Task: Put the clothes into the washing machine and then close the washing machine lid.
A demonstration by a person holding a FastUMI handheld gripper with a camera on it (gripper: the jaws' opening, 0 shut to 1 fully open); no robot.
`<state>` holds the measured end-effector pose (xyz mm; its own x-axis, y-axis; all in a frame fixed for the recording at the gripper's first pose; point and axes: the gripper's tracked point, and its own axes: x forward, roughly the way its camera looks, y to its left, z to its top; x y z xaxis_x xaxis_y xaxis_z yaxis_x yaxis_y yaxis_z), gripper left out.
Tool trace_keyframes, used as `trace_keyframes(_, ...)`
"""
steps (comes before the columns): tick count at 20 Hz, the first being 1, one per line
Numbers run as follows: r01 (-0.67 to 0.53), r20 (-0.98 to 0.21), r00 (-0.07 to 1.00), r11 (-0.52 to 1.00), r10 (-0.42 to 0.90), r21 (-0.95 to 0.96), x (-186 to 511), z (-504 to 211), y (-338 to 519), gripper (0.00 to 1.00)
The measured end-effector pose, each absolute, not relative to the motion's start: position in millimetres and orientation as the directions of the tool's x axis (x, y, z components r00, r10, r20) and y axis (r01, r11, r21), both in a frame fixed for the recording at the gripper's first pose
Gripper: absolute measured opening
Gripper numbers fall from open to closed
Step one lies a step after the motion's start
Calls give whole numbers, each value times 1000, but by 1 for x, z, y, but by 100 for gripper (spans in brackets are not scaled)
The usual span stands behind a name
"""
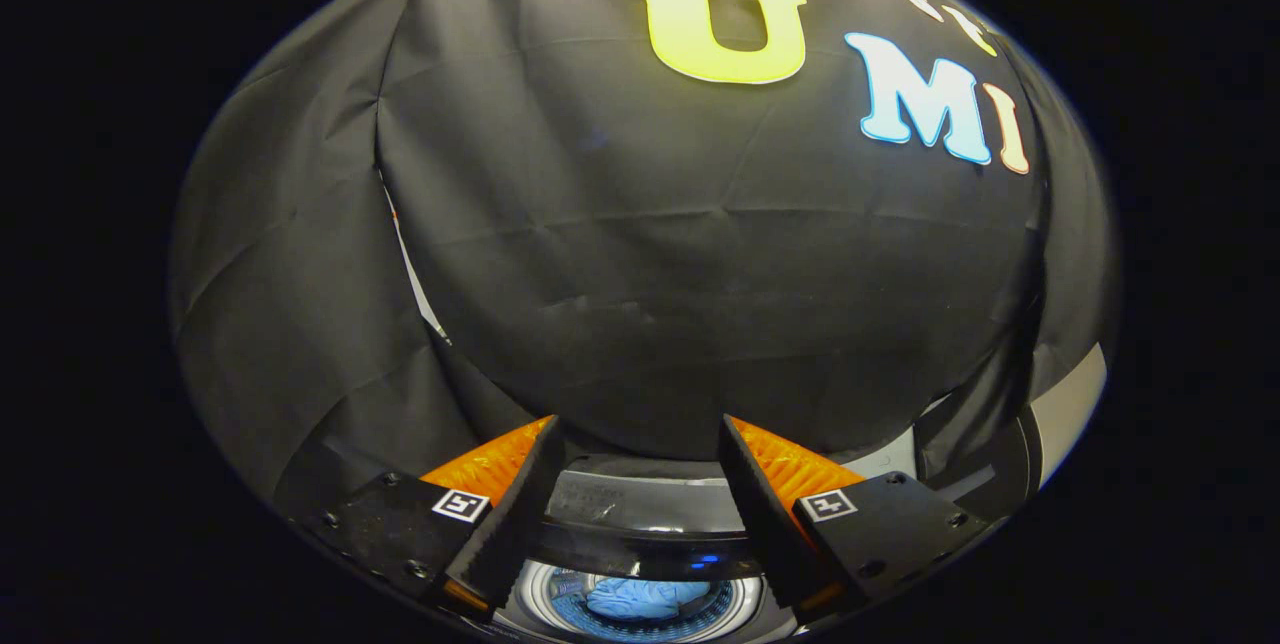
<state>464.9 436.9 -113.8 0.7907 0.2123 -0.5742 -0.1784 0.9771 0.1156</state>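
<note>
The hand-held gripper (640, 444) is held above an open washer (640, 514), its two orange-backed fingers (520, 504) spread wide with nothing between them. Blue clothes (645, 596) lie in the drum (560, 604) below, between the fingers. Beyond hangs the black cloth wall (640, 254).

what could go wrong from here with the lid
1. The tongs are open and hold nothing, above the washing machine rim, so they could slip off the lid when pushing it.
2. The blue clothes lie in the drum; if bunched high, the lid might catch them.
</note>
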Motion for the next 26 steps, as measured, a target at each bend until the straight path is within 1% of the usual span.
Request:
trace_keyframes(9, -180, -567, 796, 977, 214, 115, 436, -118, 437, 97)
trace_keyframes(17, -189, -563, 797, 975, 220, 114, 384, -131, 437, 97)
trace_keyframes(21, -211, -588, 772, 970, 241, 120, 354, -149, 438, 97)
trace_keyframes(24, -229, -627, 739, 967, 248, 112, 330, -176, 433, 98)
trace_keyframes(26, -227, -632, 732, 966, 254, 125, 314, -189, 426, 98)
